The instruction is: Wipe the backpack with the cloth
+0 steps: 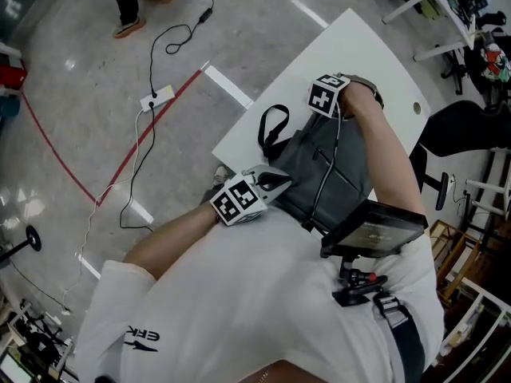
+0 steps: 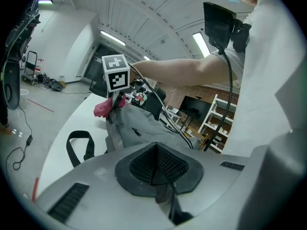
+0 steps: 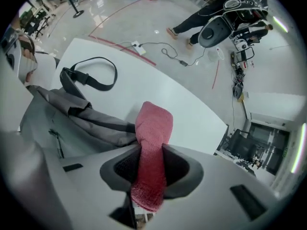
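Observation:
A grey backpack (image 1: 331, 166) lies on the white table (image 1: 359, 50), its black strap loop (image 1: 271, 126) toward the far-left corner. In the head view my left gripper (image 1: 273, 182) meets the backpack's near left edge. Its jaws are shut in the left gripper view (image 2: 157, 169), with a dark strip of fabric pinched between them. My right gripper (image 1: 323, 106) sits at the backpack's far end, shut on a pink cloth (image 3: 152, 143). The cloth hangs out past the pads, against the grey fabric (image 3: 72, 123). From the left gripper view the cloth (image 2: 102, 108) rests on the backpack's (image 2: 144, 131) top.
The backpack sits near the table's left edge, with bare tabletop (image 3: 192, 114) beyond the cloth. A power strip with cables (image 1: 157, 96) and red tape (image 1: 152, 130) lie on the floor. A person (image 1: 128, 6) stands far left. A black chair (image 1: 463, 126) and shelves stand right.

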The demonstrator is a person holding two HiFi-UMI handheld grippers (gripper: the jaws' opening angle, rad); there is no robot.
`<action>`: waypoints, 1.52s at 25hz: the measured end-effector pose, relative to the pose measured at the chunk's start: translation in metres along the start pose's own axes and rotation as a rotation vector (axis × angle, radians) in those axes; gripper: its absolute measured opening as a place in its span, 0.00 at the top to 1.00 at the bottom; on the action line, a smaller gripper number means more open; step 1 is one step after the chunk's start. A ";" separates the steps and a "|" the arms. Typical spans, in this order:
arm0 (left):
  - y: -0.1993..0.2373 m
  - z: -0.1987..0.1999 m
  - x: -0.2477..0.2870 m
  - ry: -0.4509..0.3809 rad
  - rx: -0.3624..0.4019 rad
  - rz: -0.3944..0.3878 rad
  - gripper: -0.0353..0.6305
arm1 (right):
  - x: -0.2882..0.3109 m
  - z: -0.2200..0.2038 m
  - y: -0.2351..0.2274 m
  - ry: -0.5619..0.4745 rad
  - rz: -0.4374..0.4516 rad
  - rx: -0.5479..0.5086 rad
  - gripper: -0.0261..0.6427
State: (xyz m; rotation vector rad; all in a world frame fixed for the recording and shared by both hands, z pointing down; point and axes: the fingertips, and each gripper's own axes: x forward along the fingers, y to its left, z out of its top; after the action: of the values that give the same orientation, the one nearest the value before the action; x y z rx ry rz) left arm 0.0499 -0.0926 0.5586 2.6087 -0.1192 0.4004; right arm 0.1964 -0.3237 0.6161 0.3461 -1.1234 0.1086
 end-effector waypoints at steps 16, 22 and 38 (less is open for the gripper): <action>-0.009 -0.011 -0.017 -0.011 0.001 0.006 0.94 | -0.044 0.050 0.116 -0.020 0.244 -0.232 0.79; -0.012 -0.014 -0.026 -0.012 0.000 0.010 0.94 | -0.059 0.060 0.131 0.005 0.169 -0.325 0.80; -0.015 -0.026 -0.022 0.017 0.001 0.002 0.94 | -0.103 0.083 0.234 -0.170 0.528 -0.451 0.80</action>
State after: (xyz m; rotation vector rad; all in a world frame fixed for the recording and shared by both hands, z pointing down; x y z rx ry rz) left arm 0.0245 -0.0667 0.5665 2.6057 -0.1162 0.4231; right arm 0.0200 -0.1208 0.6066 -0.3552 -1.3488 0.2876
